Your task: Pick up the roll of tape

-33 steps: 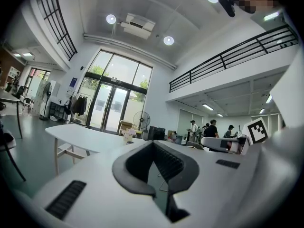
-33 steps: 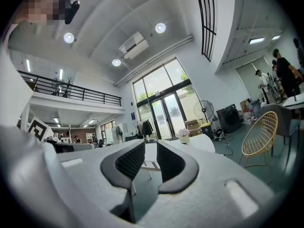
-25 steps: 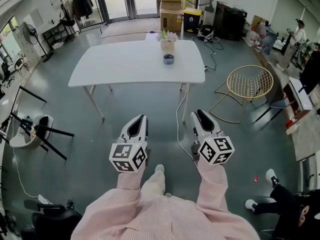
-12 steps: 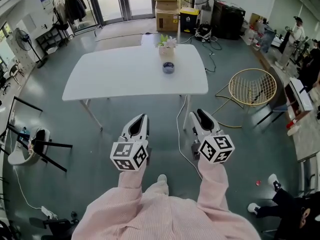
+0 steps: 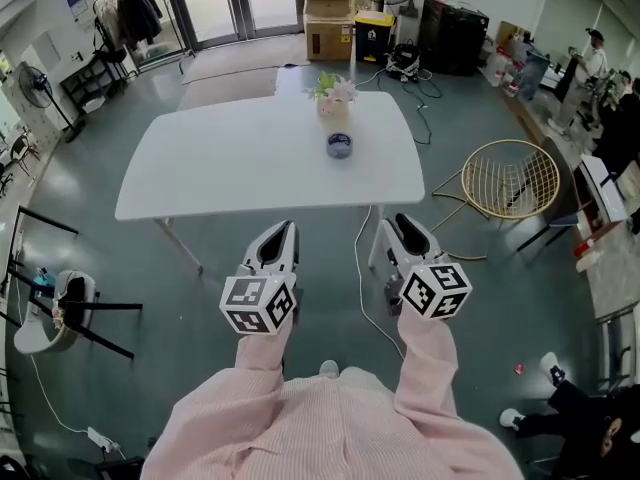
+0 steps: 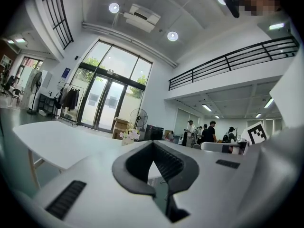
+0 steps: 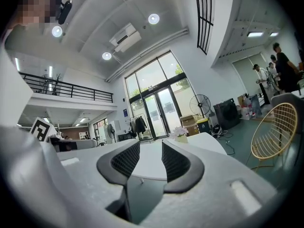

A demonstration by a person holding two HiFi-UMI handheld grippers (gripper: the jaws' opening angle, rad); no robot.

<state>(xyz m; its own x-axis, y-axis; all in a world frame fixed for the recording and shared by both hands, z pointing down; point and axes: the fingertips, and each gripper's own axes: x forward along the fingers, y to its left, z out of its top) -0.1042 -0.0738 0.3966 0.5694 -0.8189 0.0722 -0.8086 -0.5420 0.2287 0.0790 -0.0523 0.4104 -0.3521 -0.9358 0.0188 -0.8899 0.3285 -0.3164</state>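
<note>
The left gripper (image 5: 278,233) is being held with its jaws pressed together, nothing caught between them. The jaws of the right gripper (image 5: 402,226) are being opened, nothing between them either. The roll of tape (image 5: 339,145) is being supported by the white table (image 5: 200,158), well ahead of both grippers' tips.

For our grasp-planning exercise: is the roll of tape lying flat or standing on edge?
Lying flat: the roll of tape shows as a ring, hole upward, on the table.

Left hand-held gripper (image 6: 153,144) (jaws together)
</note>
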